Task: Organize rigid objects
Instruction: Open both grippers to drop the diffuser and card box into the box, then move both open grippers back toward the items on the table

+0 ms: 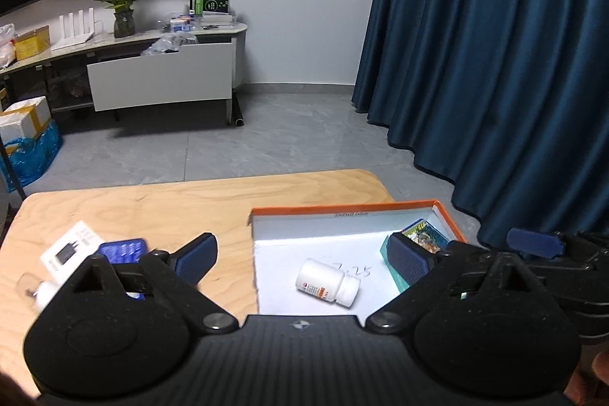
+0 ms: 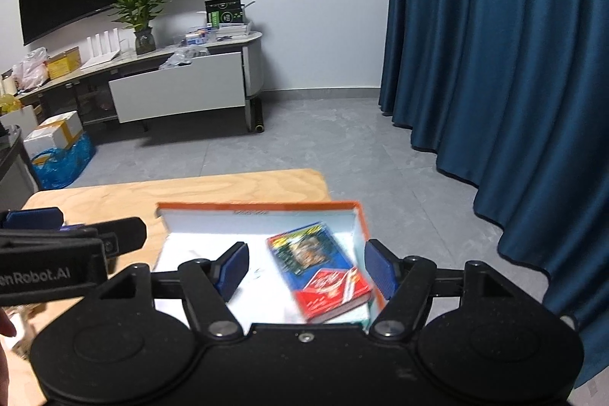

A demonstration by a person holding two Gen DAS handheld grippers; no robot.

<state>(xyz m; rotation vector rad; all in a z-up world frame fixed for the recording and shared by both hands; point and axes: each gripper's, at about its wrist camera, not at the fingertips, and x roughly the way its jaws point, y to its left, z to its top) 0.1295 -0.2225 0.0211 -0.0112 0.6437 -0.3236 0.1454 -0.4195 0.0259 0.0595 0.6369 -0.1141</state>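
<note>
The left gripper (image 1: 300, 255) hangs with jaws wide apart and empty over an orange-rimmed box (image 1: 342, 210) on the wooden worktop (image 1: 160, 212). A white pill bottle (image 1: 327, 282) lies on its side inside. The right gripper (image 1: 533, 242) shows at the right edge.

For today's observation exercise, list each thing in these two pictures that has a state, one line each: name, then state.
left gripper: open, holding nothing
right gripper: open, holding nothing
orange box: open, lidless, on the table
white bottle: capped, lying on its side in the box
blue packet: lying in the box, red packet on it
red packet: tilted
cabinet drawer: pulled open
</note>
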